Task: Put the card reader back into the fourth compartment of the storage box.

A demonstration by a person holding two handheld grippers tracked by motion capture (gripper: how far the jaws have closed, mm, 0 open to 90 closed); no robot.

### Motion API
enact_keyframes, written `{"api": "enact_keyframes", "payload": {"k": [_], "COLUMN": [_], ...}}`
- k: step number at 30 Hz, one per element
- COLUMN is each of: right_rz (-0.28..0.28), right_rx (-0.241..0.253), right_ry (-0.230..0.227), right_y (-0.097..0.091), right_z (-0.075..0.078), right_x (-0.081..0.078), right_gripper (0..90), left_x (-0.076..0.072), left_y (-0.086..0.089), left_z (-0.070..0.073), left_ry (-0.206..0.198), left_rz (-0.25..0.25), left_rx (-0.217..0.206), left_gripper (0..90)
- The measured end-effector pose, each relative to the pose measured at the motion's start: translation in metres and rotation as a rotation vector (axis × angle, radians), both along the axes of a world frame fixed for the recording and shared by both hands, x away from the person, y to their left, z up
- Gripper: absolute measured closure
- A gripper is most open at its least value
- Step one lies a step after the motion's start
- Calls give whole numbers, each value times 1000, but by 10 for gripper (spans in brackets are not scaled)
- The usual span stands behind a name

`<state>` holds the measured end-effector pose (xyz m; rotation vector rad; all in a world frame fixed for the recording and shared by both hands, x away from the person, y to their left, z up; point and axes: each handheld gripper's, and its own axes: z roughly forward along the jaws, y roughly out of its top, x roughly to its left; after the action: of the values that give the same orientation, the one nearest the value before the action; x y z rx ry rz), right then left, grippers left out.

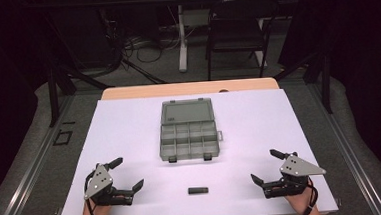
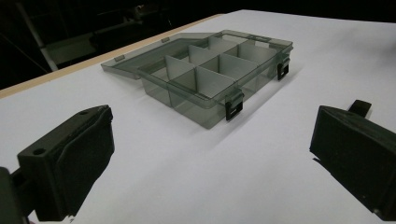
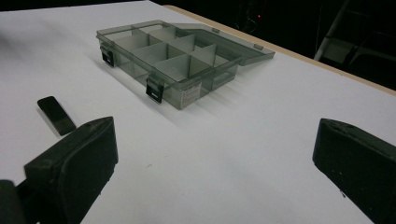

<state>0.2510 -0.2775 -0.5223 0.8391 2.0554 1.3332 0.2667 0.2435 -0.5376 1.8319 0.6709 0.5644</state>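
Two tools, left and right, rest on the surface with jaws wide and empty. A small black block lies between them, near the open box. Nothing is grasped yet; next, probably, one tool must reach and close on the block.

White table: open organiser box, black bar

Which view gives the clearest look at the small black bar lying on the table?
The right gripper view: the black bar lies close and flat, left of the organizer box. The high view shows it small; the left gripper view catches a corner.
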Motion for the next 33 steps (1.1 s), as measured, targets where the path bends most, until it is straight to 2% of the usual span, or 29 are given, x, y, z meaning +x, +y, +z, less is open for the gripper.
{"api": "enact_keyframes", "payload": {"k": [7,10,21,33], "right_rz": [-1,16,84,154], "right_rx": [-23,-42,-64,-74], "right_ry": [25,42,78,86], "right_y": [2,6,28,47], "right_z": [-3,-5,-8,-5], "right_x": [4,10,23,31], "right_gripper": [0,0,0,0], "left_x": [0,1,2,3], "left_y": [0,-1,-3,-3], "left_z": [1,0,0,-1], "left_ry": [0,10,16,21], "left_rz": [-8,-4,-11,-23], "left_rx": [4,4,6,13], "left_gripper": [0,0,0,0]}}
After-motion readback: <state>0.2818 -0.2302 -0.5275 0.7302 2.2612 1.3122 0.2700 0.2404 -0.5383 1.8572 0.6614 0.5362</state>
